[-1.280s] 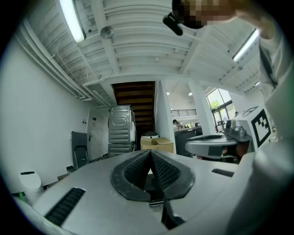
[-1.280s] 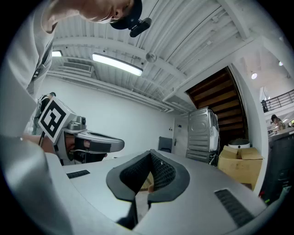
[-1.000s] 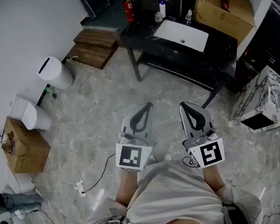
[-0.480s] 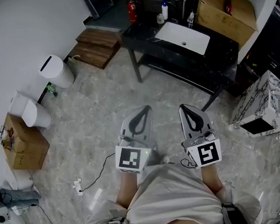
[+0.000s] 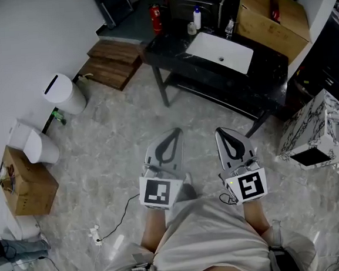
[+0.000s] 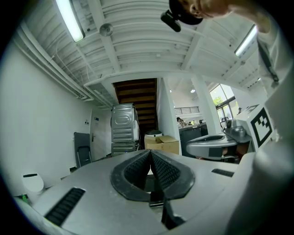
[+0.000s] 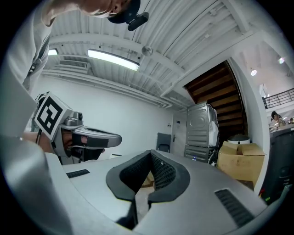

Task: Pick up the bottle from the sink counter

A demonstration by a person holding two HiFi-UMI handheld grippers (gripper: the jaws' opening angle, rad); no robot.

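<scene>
A black sink counter with a white rectangular basin stands ahead. Well short of that counter, the grey left gripper and grey right gripper point level toward it, each with its jaws pressed together and empty. A small white blue-capped bottle stands upright at the counter's back edge, left of the basin.

I count two grippers at six o'clock, the left gripper and the right gripper. One sink counter at one o'clock holds one white bottle. Two cardboard boxes, at one and nine. Two white bins. Two wooden steps at eleven.
</scene>
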